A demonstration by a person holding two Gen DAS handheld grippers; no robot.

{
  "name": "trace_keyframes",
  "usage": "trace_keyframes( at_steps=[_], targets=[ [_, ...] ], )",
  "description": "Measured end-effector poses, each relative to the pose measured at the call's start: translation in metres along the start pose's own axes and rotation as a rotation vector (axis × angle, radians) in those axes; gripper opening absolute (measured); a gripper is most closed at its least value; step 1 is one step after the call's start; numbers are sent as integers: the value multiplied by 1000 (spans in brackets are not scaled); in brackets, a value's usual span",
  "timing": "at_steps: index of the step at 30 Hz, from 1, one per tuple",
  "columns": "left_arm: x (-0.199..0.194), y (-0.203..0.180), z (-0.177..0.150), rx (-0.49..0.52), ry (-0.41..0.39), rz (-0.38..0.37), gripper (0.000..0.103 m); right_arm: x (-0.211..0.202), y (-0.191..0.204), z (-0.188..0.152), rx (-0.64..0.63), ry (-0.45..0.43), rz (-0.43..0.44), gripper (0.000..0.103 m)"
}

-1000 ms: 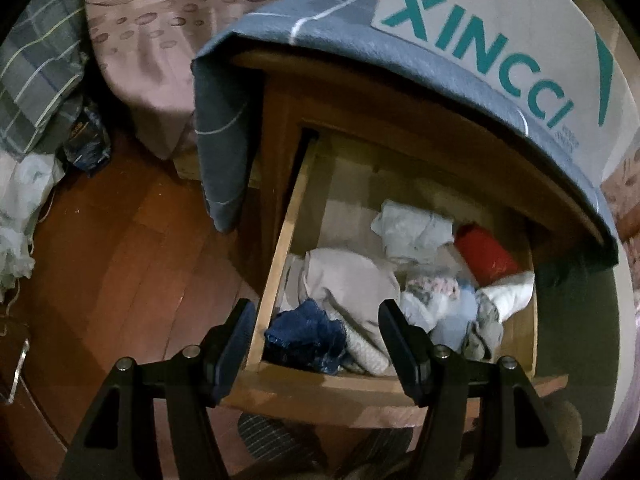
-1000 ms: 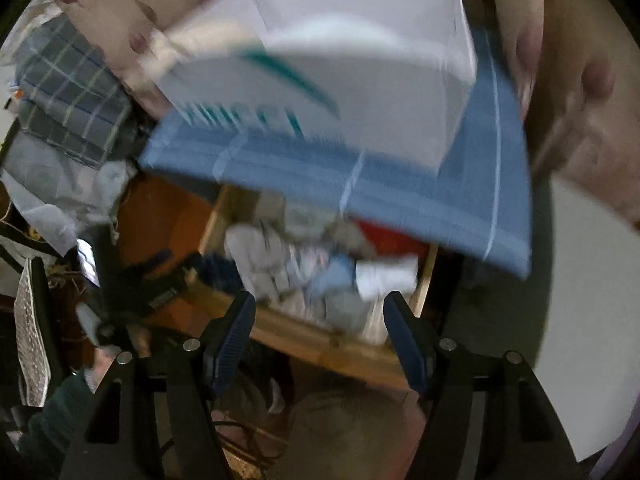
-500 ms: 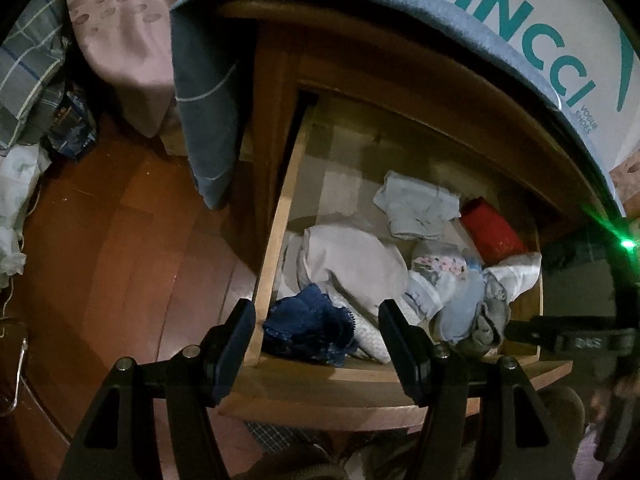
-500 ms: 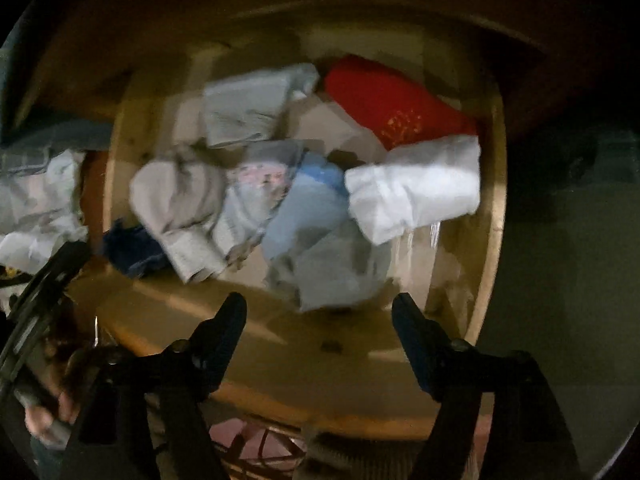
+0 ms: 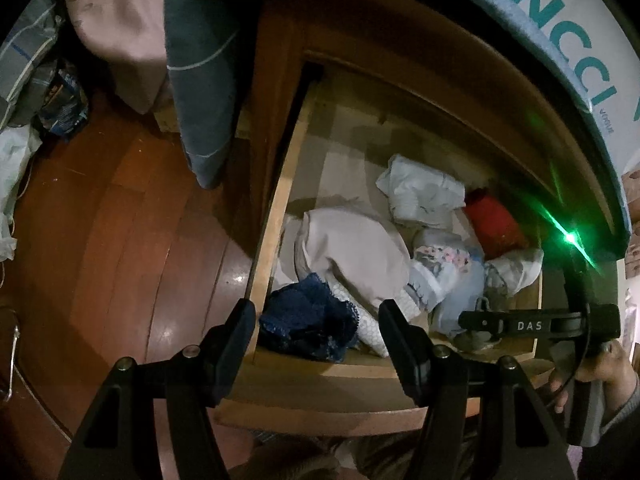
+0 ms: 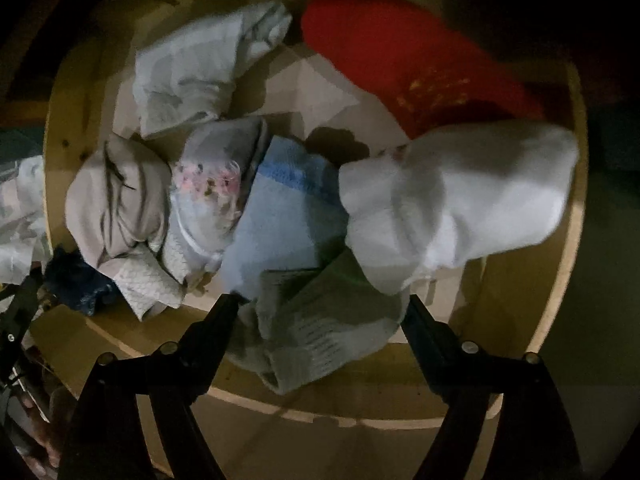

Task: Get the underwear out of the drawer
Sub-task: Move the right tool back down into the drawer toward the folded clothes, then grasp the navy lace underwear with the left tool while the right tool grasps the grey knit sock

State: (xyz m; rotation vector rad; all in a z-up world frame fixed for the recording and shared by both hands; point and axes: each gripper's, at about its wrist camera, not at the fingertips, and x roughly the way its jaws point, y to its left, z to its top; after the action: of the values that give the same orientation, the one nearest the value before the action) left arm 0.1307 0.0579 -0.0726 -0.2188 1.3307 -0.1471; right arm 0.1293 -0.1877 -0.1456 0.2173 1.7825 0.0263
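I lower my right gripper (image 6: 320, 304), jaws opening around a grey folded garment (image 6: 316, 320) in the open drawer (image 6: 560, 280), aiming to sink deeper before pinching, while my left gripper (image 5: 316, 320) hangs spread over navy underwear (image 5: 308, 328).

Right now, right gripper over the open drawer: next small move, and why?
Probably lower a touch more, then close. The right gripper is opening, its fingers straddling the grey ribbed garment at the drawer's front edge without pressing it.
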Motion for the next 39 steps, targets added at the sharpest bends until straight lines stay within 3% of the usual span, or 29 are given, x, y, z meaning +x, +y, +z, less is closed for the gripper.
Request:
trace_keyframes(
  at_steps=[4,9,17,23,28,32,39],
  targets=[
    [4,-2,5,27,8,39,66,2,-2,0,-4,1,23,76],
    [7,1,10,32,19,58,66,-4,-9,-5,-23,-21,37,52],
    [14,-8,13,60,86,90,66,-23,-18,-30,12,-94,89,33],
    [27,-20,14,101,145,123,66,-34,-31,-45,45,-129,147,31],
    [43,-26,12,129,209,130,66,-32,-29,-35,12,-93,117,31],
    [50,-29,11,142,233,125,66,-20,-27,-24,25,-41,101,39],
    [60,-25,16,137,259,126,66,3,-19,-11,-3,48,0,54]
  ],
)
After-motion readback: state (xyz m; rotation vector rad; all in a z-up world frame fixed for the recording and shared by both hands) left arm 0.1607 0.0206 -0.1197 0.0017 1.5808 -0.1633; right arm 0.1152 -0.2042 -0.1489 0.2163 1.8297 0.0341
